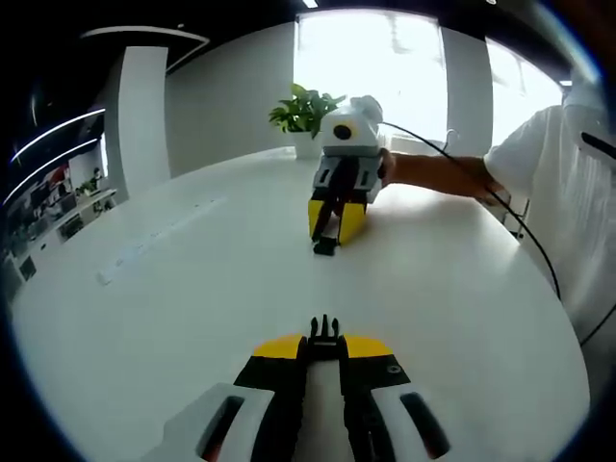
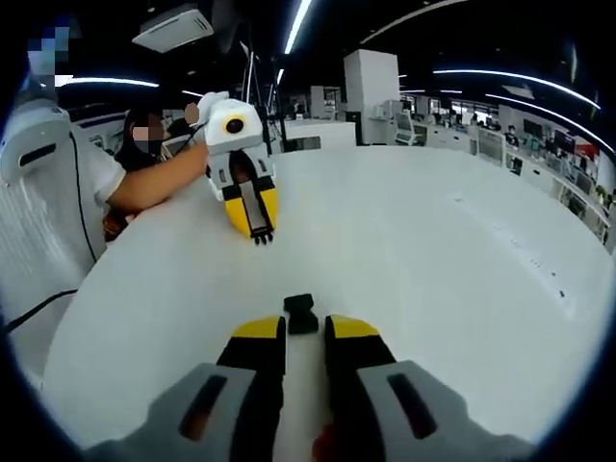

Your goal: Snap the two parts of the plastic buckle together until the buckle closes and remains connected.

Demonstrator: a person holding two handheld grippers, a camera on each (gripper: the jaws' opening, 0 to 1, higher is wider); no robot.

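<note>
Black plastic sits pinched at both tools: the left gripper [image 1: 324,348] is clamped on the pronged buckle half [image 1: 324,332], its 3 prongs poking past the yellow tips, and the right gripper [image 2: 304,329] is clamped on the socket half [image 2: 301,314]. Both halves are carried low over the white table [image 1: 192,289], well apart and facing each other. Misalignment looks the main risk: a small roll of either hand could jam the prongs on the socket mouth, or twist a half loose from its shallow tip-hold. Farther off stands a potted plant [image 1: 306,111].
</note>
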